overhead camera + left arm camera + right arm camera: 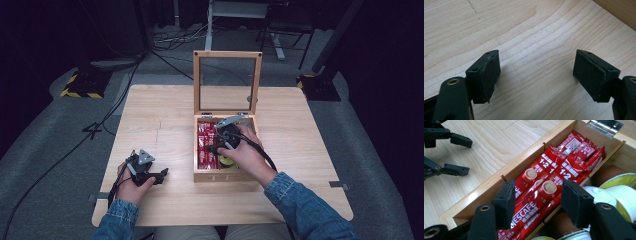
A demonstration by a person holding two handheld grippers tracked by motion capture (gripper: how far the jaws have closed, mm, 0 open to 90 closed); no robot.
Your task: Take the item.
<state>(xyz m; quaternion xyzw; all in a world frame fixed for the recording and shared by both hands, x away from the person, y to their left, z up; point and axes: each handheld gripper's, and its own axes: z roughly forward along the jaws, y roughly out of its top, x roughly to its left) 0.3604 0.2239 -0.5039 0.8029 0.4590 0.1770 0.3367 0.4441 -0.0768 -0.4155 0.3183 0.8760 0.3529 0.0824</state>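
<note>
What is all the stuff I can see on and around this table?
Table: one, light wood, centre of the high view.
Wooden box: one, light wood, on the table's right half, its glass-paned lid standing open.
Coffee sachets: several, exact count unclear, red, in the box's left compartment.
Cups: a few, white and green, in the right compartment, partly hidden.
Cables: several, dark, on the grey floor beyond the table.
Left gripper: black, jaws open over bare table, in the left hand.
Right gripper: black, jaws open either side of a sachet, in the right hand.
Sleeves: two, blue denim, bottom edge.
</note>
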